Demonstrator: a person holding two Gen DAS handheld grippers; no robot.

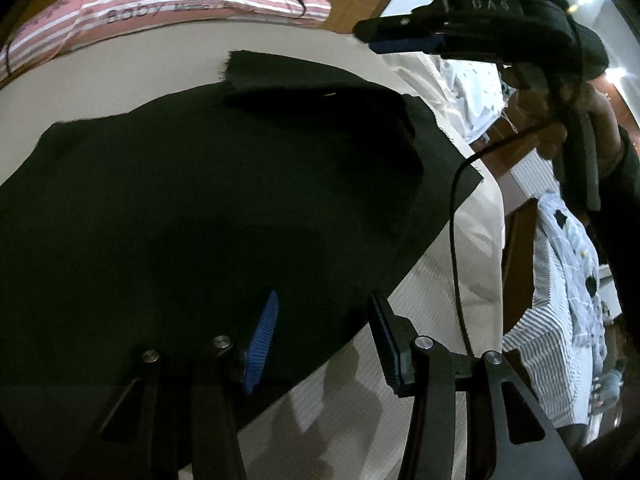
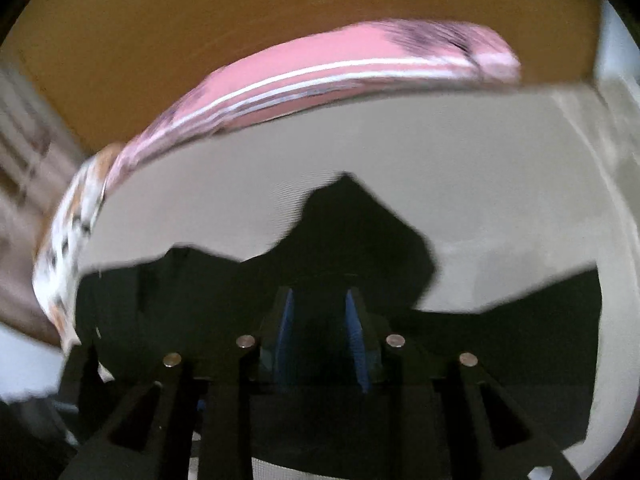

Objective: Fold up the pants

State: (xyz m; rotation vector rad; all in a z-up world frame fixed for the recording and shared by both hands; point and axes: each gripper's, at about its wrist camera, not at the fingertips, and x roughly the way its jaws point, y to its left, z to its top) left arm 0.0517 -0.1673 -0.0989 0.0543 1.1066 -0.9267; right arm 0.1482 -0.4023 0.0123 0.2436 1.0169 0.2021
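Note:
The black pants (image 1: pixel 200 208) lie spread and partly folded on a cream bedsheet (image 1: pixel 120 76). My left gripper (image 1: pixel 324 336) is open and empty, low over the pants' near right edge. My right gripper (image 1: pixel 384 36) shows in the left wrist view, held up in the air at the upper right, its jaws close together with nothing seen between them. In the blurred right wrist view the right gripper (image 2: pixel 320 320) has a gap between its blue pads (image 2: pixel 354 332) and hovers over the black pants (image 2: pixel 352 232).
A pink striped pillow (image 1: pixel 168 4) lies along the bed's far edge and also shows in the right wrist view (image 2: pixel 320 68). A wooden headboard (image 2: pixel 160 32) rises behind it. Striped and patterned clothes (image 1: pixel 560 280) hang at the right beyond the bed edge.

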